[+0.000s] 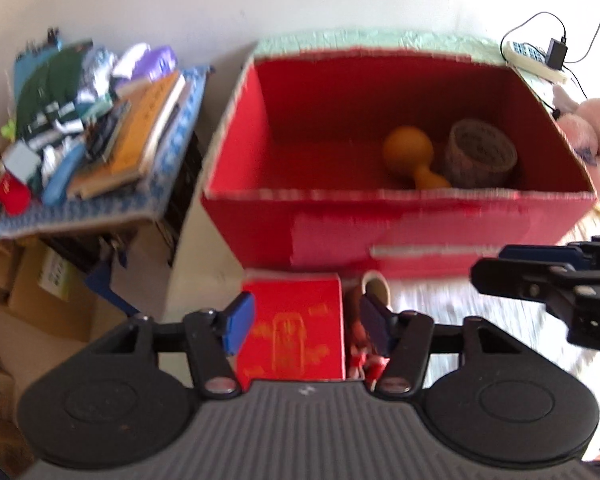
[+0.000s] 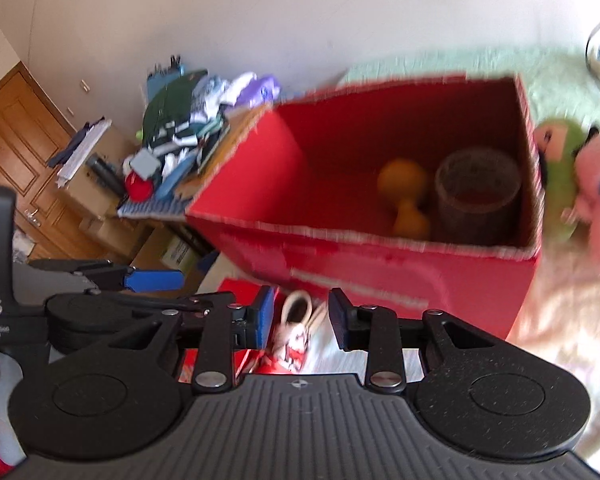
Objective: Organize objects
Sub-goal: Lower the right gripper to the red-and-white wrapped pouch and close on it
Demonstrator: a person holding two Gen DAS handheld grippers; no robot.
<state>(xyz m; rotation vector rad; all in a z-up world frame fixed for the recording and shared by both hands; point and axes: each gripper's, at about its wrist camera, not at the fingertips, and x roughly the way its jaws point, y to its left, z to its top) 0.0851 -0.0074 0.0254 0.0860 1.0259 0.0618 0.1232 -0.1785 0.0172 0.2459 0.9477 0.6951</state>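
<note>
**A:** What are the tongs doing?

**B:** The left gripper (image 1: 306, 320) is released. Its jaws stand apart, and a small red carton (image 1: 296, 328) with gold print sits between them. The left pad is at the carton's side and the right pad is clear of it. The right gripper (image 2: 300, 318) is also released, with a cup (image 2: 296, 312) between its jaws and a gap on both sides.

**A:** Where do those two lie?

**B:** They lie side by side on the bed (image 1: 440, 292), just in front of the big red box (image 1: 420, 232). The carton is near the bed's left edge and the cup is to its right.

**A:** And the big box?

**B:** It stands open on the bed. An orange gourd-shaped toy (image 1: 410, 156) and a round woven pot (image 1: 480, 156) are at its right end, touching or nearly so. The blur hides which.

**A:** Anything around it?

**B:** A pink plush toy (image 1: 580, 132) and a green one (image 2: 556, 160) are against the box's right wall. A power strip (image 1: 534, 58) lies by the bed's far right corner. Off the bed's left edge there is a stand piled with books (image 1: 140, 136) and clothes.
</note>
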